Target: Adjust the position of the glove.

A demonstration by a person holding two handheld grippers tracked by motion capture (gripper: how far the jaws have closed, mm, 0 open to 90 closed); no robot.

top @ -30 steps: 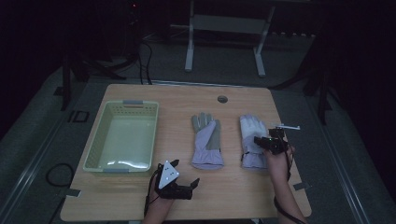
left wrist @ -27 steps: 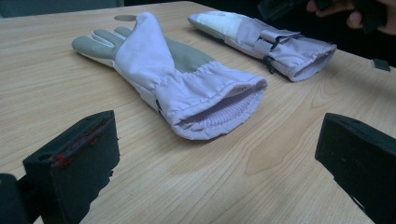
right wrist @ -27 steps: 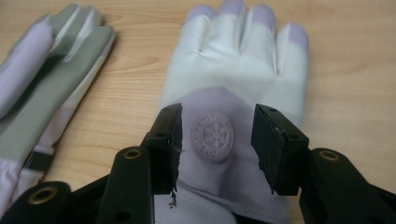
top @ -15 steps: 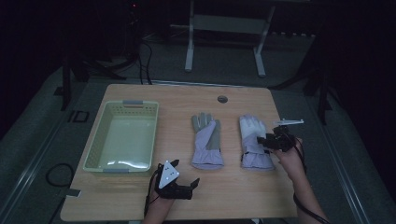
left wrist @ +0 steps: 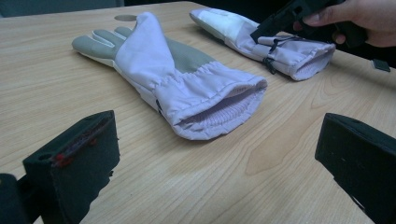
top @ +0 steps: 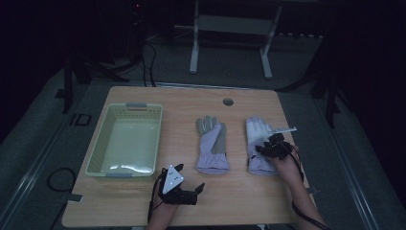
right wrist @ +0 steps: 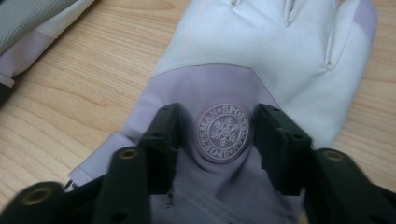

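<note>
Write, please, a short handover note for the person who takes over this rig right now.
Left hand-held gripper: open, low over the table's near edge, holding nothing.
Right hand-held gripper: down on the right glove, jaws astride its round snowflake badge and just closing; the fabric bunches between them, but a firm grip is not certain.
Left glove: flat mid-table, palm side up.
Basket: at the left, nothing in it.
Done: nothing moved yet.
Left: probably both gloves into the basket.

hidden: right glove [top: 258, 143] cuff under right claw [top: 262, 149] | cut off: both forearms, bottom edge
</note>
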